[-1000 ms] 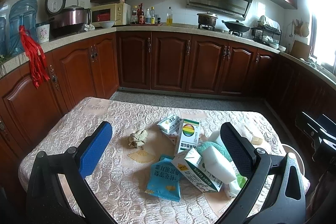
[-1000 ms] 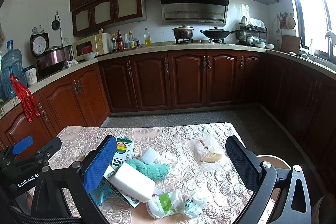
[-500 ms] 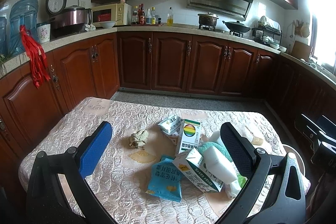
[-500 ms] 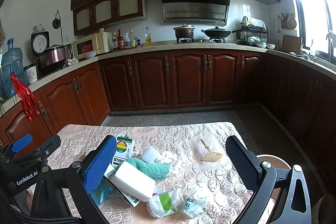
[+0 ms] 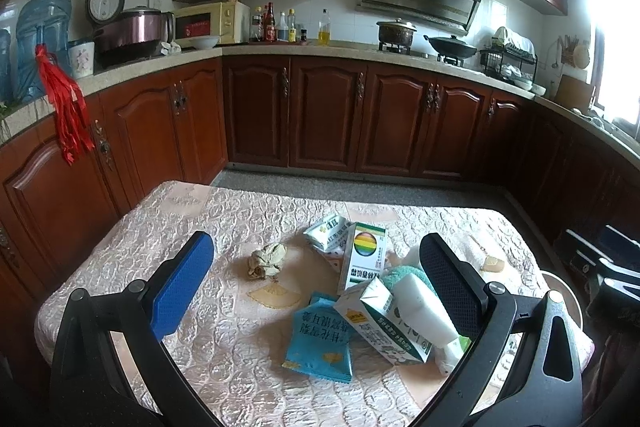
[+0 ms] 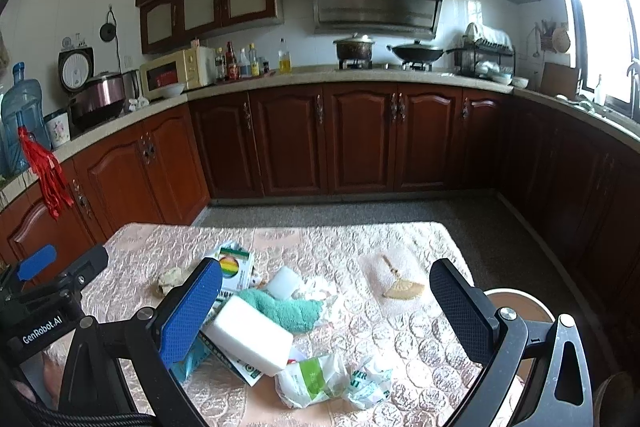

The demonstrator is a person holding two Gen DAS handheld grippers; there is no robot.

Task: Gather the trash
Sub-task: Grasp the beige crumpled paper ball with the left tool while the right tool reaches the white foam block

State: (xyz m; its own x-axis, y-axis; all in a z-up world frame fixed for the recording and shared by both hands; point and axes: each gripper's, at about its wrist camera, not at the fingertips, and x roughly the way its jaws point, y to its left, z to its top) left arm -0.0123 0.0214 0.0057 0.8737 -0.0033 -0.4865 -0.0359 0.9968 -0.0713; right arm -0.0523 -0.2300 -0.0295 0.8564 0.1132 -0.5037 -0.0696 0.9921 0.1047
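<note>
Lying between the left gripper's (image 5: pixel 316 291) spread fingers: trash (image 5: pixel 362 299).

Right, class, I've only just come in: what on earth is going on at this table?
A person holds a gripper in each hand above a cloth-covered table strewn with trash. The left gripper and right gripper both hover with jaws wide open, holding nothing. Below lie a blue snack bag, a milk carton, a rainbow-printed box, a crumpled paper ball and a green-and-white wrapper. Nothing has been picked up yet.
</note>
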